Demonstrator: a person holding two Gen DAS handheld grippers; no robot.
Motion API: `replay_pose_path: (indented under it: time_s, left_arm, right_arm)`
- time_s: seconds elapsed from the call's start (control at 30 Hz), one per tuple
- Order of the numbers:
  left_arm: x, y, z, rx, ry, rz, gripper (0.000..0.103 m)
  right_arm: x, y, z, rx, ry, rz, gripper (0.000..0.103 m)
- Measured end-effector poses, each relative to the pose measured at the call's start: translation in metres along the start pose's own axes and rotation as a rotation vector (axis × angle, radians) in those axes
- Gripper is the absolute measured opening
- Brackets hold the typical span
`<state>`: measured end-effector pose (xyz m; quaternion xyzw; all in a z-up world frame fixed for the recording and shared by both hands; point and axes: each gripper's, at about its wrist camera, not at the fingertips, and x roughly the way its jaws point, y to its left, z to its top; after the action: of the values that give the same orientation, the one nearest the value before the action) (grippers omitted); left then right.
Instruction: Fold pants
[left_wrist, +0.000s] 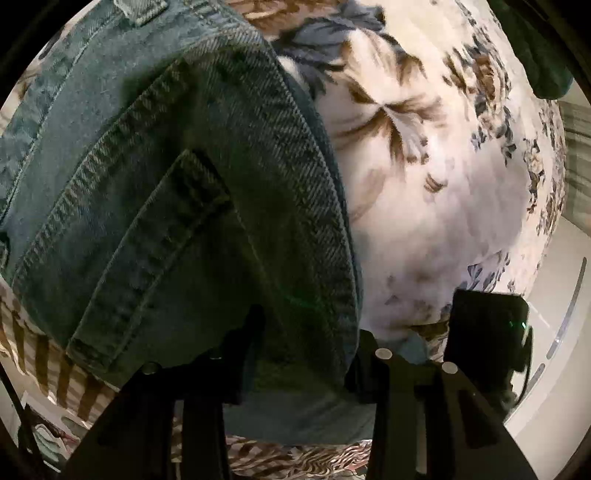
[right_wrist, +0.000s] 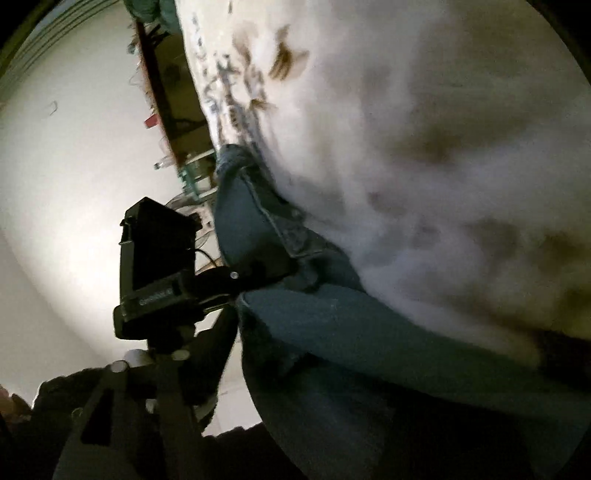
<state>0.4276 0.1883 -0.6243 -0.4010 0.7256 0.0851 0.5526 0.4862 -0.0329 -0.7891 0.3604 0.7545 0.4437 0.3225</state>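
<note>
Gripping blue denim pants (left_wrist: 192, 192) in left gripper (left_wrist: 306, 354) over floral bedspread (left_wrist: 443, 166); right gripper (right_wrist: 258, 277) pinching denim too; black box lettering unreadable.

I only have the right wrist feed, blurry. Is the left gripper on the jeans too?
Observer: Yes, left gripper is shut on the jeans, denim bunched between its fingers.
Operator: Which part is it holding?
Observer: The waistband end; a belt loop lies just ahead of the fingers.
Operator: What's under them?
Observer: A white bedspread with brown and blue floral print.
</note>
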Motion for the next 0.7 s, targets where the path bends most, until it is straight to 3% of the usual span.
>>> replay_pose_path:
  time_s: [0.13,0.33,0.43,0.53,0.7]
  left_arm:
    - [-0.007,-0.005,0.0,0.031,-0.018,-0.007,0.036]
    - [-0.012,-0.008,0.0,0.077,-0.048,-0.007,0.037]
    - [-0.024,-0.009,-0.004,0.094,-0.052,-0.03,0.039]
    - [-0.04,-0.015,-0.012,0.152,-0.114,-0.005,0.054]
    - [-0.048,0.001,-0.015,0.171,-0.194,0.011,0.061]
  right_arm:
    - [0.0,0.007,-0.008,-0.048,0.022,0.082,0.073]
    - [0.009,-0.008,0.009,0.028,-0.114,-0.038,0.072]
    - [0.013,0.003,0.0,-0.027,-0.075,-0.008,0.072]
    - [0.004,0.018,-0.017,-0.082,-0.01,0.029,0.072]
    - [0.017,0.005,0.002,0.009,-0.015,0.014,0.072]
